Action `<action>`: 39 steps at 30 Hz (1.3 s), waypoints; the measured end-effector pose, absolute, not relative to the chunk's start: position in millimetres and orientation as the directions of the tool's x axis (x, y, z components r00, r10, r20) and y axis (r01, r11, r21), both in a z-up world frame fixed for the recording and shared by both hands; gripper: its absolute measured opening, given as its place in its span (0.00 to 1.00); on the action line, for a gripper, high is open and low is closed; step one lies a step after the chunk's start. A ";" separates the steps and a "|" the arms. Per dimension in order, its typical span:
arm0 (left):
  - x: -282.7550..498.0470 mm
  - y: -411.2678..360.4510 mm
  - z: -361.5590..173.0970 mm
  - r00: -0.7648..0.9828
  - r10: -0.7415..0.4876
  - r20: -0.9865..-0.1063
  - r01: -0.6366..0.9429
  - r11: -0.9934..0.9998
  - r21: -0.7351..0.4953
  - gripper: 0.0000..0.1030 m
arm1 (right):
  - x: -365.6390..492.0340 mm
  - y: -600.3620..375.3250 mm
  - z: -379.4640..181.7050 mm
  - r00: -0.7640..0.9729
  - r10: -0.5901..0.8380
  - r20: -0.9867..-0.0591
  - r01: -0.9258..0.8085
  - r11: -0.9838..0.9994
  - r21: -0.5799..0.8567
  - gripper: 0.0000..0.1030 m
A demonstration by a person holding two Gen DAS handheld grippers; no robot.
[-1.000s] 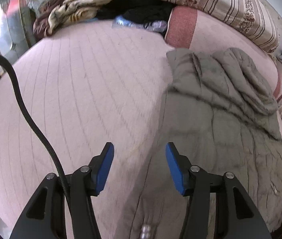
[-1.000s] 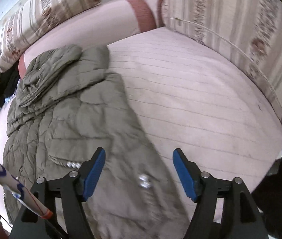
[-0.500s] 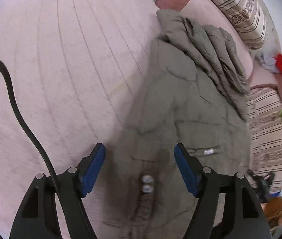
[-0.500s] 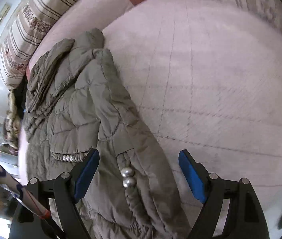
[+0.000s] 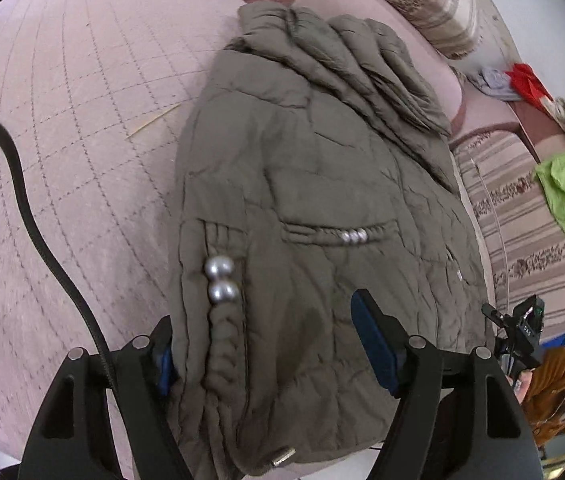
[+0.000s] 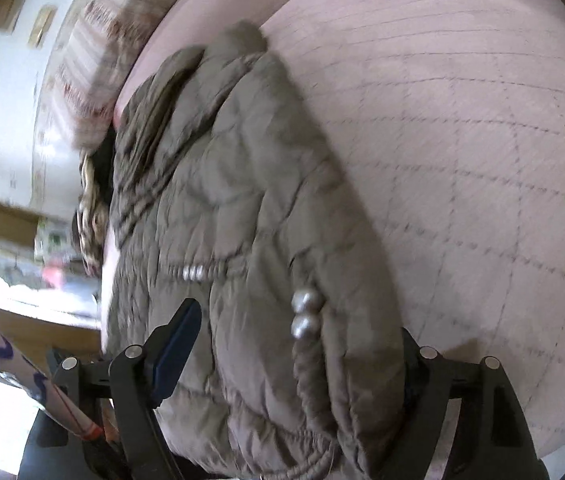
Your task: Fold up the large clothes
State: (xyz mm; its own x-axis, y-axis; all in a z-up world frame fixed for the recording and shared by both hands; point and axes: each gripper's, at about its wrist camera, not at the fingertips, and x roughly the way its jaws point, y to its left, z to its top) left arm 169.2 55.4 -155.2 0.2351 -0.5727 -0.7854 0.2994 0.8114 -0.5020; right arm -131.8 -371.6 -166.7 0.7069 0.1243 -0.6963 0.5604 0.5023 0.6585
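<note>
The olive jacket (image 5: 322, 184) lay lengthwise directly ahead, hem nearest, collar farthest, its hem corners between the parted, unclamped jaws of left hand-held gripper (image 5: 270, 354) and right hand-held gripper (image 6: 298, 356).

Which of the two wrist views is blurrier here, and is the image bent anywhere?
Right wrist view: motion blur smears the olive quilted jacket and the far wall. Left wrist view: mostly sharp, pearl beads crisp. Both: fisheye bends the pink quilted bedspread lines, with dark corners.

Jacket (image 5: 322, 184) on bed (image 5: 74, 128) — pillows (image 5: 434, 4) behind
</note>
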 end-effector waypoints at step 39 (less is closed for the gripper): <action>159.9 65.3 -172.9 0.261 -0.562 -0.785 0.173 0.827 -0.534 0.72 | -121.7 -299.9 -177.5 0.739 0.156 -0.655 0.495 0.533 0.686 0.73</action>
